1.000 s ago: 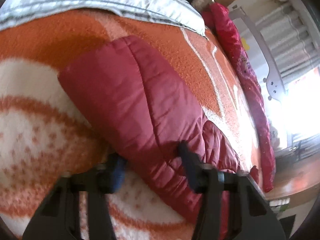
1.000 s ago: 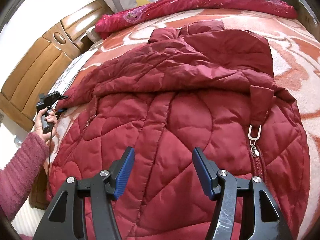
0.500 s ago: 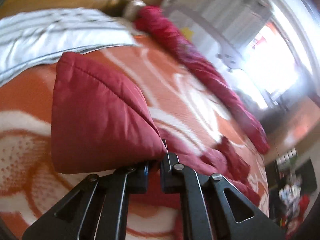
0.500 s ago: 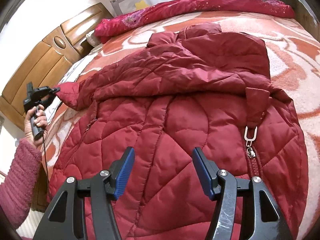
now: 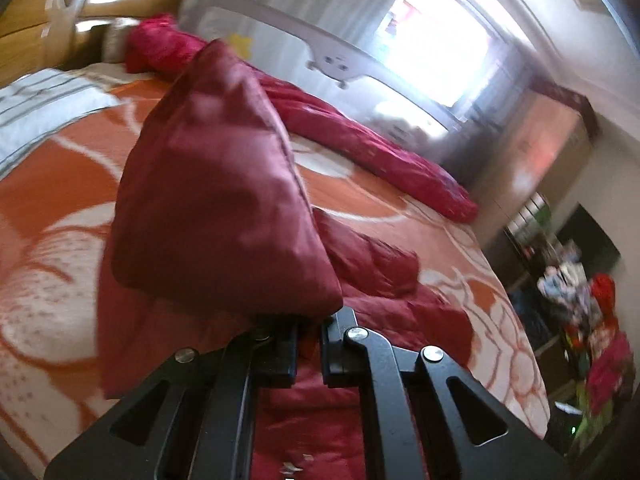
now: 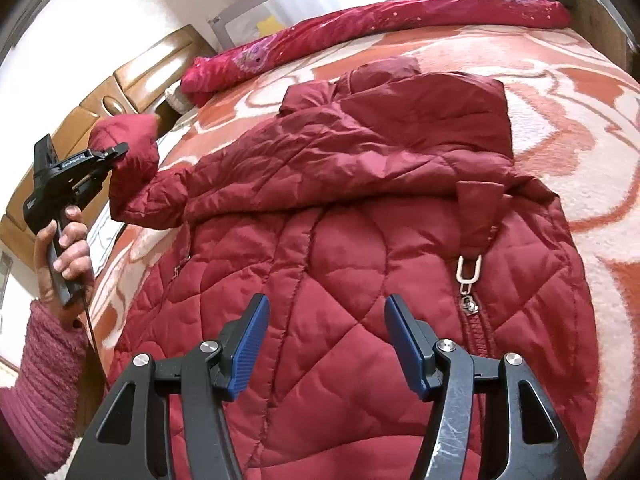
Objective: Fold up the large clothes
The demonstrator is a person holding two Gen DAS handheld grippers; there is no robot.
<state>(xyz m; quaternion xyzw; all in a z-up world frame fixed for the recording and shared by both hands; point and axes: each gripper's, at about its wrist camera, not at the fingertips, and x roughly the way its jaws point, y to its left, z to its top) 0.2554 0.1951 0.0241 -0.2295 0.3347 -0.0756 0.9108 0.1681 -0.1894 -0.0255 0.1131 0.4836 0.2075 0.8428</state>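
Sleeve-fold step: your left gripper (image 5: 308, 344) is clamped on the sleeve cuff (image 5: 224, 208), lifted off the bed beyond the jacket (image 6: 360, 280) under your idle, half-open, empty right gripper (image 6: 326, 344); next, probably carry it across the chest.

My left wrist view peers close past the lifted sleeve (image 5: 216, 200) across the bed toward the window, while my right looks down over the jacket (image 6: 360, 220), sharing that sleeve.

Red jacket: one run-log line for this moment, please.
left gripper: shut on sleeve cuff, lifted | right gripper: open over red jacket | bed
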